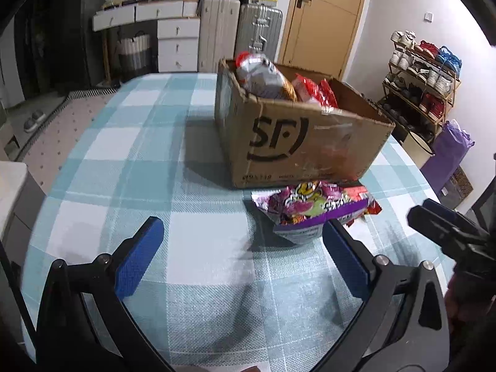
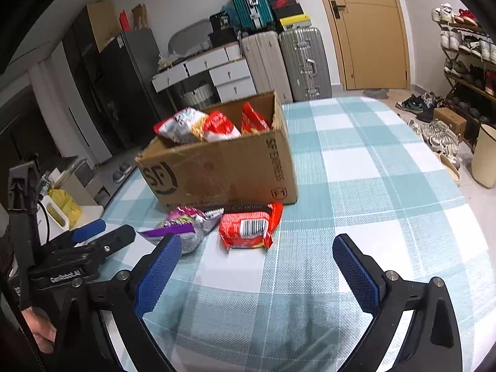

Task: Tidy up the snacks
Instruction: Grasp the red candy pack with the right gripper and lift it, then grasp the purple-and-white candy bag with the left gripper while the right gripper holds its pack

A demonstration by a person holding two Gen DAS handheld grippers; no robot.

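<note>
Right wrist view shows the biggest risk at the cardboard box [image 2: 217, 167]: it is light and stands on a smooth checked cloth on the counter [image 2: 372, 186], so a packet pushed against its wall instead of lifted over the rim could make it slide away. It already holds several snack bags [image 2: 198, 125] that stand above the rim, and I think a new packet dropped on top of them may slip out again.

Two snacks wait on the cloth just before the box: the purple bag [image 2: 186, 226] and, beside it, the red packet [image 2: 248, 228]. They lie close together, perhaps touching, so tongs closing on one may drag or crush the other.

Both tools are empty. The right tongs [image 2: 257, 266] have their pads wide apart, and the left tongs [image 1: 241, 254] are wide apart too, with one pad near the purple bag [image 1: 310, 207]. The two tools are near each other and could collide.
</note>
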